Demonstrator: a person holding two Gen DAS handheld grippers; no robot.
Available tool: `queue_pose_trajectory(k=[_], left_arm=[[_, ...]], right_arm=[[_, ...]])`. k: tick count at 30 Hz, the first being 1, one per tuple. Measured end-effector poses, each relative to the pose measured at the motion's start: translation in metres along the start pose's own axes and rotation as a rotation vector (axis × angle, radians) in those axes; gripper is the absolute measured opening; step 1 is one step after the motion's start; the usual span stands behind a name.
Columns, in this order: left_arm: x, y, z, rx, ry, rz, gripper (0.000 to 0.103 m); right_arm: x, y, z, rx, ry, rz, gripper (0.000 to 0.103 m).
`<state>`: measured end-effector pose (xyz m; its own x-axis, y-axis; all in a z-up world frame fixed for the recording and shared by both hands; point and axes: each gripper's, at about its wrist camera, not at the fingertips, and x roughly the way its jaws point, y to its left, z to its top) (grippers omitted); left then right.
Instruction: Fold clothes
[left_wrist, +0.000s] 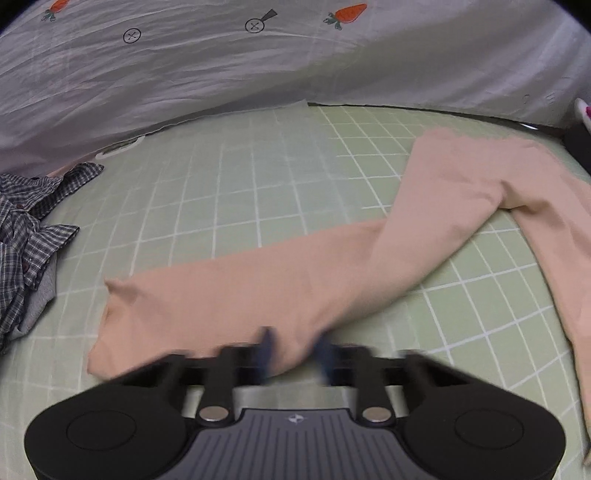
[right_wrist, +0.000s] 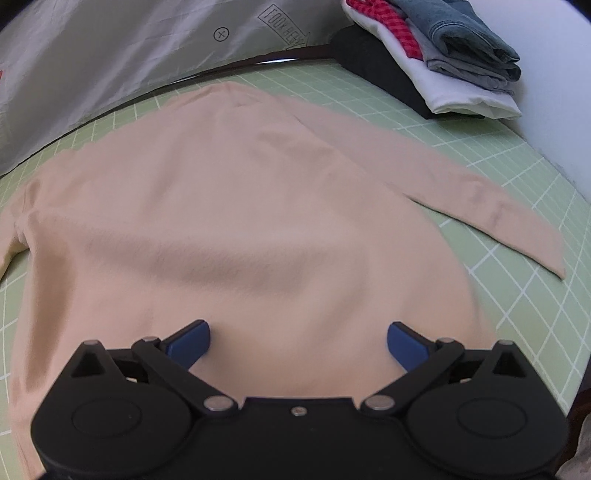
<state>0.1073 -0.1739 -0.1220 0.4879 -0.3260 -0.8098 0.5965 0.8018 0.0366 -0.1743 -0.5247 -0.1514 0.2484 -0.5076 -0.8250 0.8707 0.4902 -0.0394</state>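
Both tilt downward: left gripper (left_wrist: 293, 349) pinching beige sweater (right_wrist: 236, 221) sleeve, right gripper (right_wrist: 298, 341) spread wide.

The place looks like a data-collection work table rather than a lived-in room. A green cutting mat (left_wrist: 240, 192) with a white grid covers the surface, and a wrinkled white sheet (left_wrist: 221, 74) printed with carrots and crossed-circle marks hangs as a backdrop. Laundry waits on both sides: a crumpled plaid shirt (left_wrist: 26, 221) at one edge, a folded stack (right_wrist: 454, 55) at the other.
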Motion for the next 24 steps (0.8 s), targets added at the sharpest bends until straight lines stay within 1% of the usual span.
queue_pose_trajectory(k=[1,4,7,9,10,12,13,15,16,17,18,19,20,22,24], left_arm=[[-0.006,0.001,0.0,-0.005,-0.001,-0.014,0.007],[-0.035,0.008,0.0,-0.037,-0.015,-0.082,0.006],[-0.073,0.019,0.007,-0.101,-0.035,-0.181,0.005],[-0.095,0.028,0.015,-0.138,-0.065,-0.242,0.005],[-0.101,0.034,0.02,-0.153,-0.085,-0.248,0.006],[-0.102,0.049,0.03,-0.207,-0.113,-0.215,0.006],[-0.092,0.061,0.033,-0.261,-0.114,-0.162,0.006],[-0.063,0.086,0.038,-0.377,-0.079,0.006,0.006],[-0.052,0.095,0.041,-0.39,-0.061,0.074,0.009],[-0.045,0.104,0.043,-0.395,-0.05,0.12,0.012],[-0.037,0.112,0.045,-0.4,-0.039,0.165,0.02],[-0.034,0.119,0.046,-0.417,-0.035,0.18,0.027],[-0.037,0.123,0.046,-0.452,-0.041,0.148,0.03],[-0.043,0.13,0.045,-0.523,-0.056,0.079,0.05],[-0.048,0.123,0.036,-0.561,-0.056,0.011,0.056]], right_arm=[[0.0,0.0,0.0,-0.001,0.001,0.0,0.103],[0.0,0.001,0.0,-0.009,0.002,0.001,0.103],[0.001,-0.002,0.001,-0.002,0.004,0.014,0.103],[0.002,-0.003,0.002,0.003,0.006,0.023,0.103],[0.003,-0.003,0.003,0.002,0.007,0.027,0.103],[0.005,-0.002,0.005,-0.007,0.005,0.034,0.103],[0.005,-0.002,0.005,-0.009,0.003,0.037,0.103],[0.005,-0.001,0.005,-0.012,-0.001,0.041,0.103],[0.005,0.0,0.005,-0.013,-0.004,0.042,0.103],[0.005,0.0,0.004,-0.014,-0.005,0.042,0.103],[0.005,0.0,0.004,-0.013,-0.006,0.043,0.103],[0.005,-0.001,0.004,-0.012,-0.007,0.043,0.103],[0.005,-0.001,0.003,-0.011,-0.009,0.043,0.103],[0.005,-0.001,0.003,-0.008,-0.014,0.041,0.103],[0.004,0.0,0.002,-0.003,-0.017,0.039,0.103]])
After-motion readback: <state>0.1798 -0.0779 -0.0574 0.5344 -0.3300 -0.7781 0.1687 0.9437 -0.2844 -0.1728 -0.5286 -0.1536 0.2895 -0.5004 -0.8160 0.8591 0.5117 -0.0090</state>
